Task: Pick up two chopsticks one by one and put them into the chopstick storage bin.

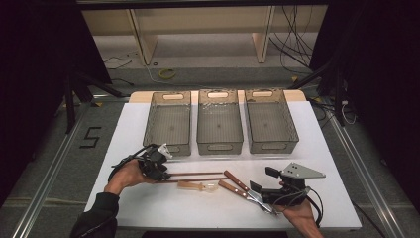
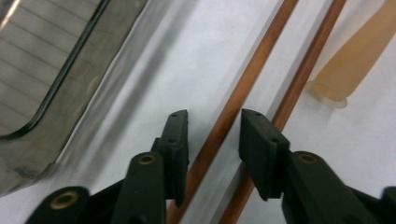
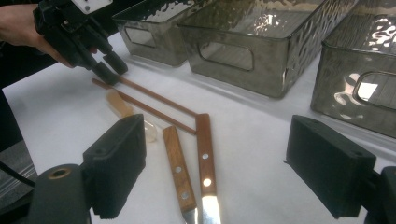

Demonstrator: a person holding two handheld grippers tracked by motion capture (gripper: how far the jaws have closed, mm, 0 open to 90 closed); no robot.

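Two thin brown chopsticks (image 1: 198, 174) lie side by side on the white table (image 1: 322, 163). My left gripper (image 1: 163, 174) is down at their left ends. In the left gripper view its jaws (image 2: 214, 126) straddle one chopstick (image 2: 252, 79) with a gap on each side; the other chopstick (image 2: 308, 65) runs under the right jaw. My right gripper (image 1: 264, 179) hovers wide open over two wooden-handled knives (image 1: 235, 179), with the handles (image 3: 204, 149) between and beyond its jaws (image 3: 215, 130). A translucent beige utensil (image 1: 198, 187) lies just in front of the chopsticks.
Three grey see-through bins stand in a row behind the utensils: left (image 1: 148, 119), middle (image 1: 200, 124), right (image 1: 292, 124). The left bin's wall (image 2: 46, 70) is close beside my left gripper. Bare white table lies in front of the utensils.
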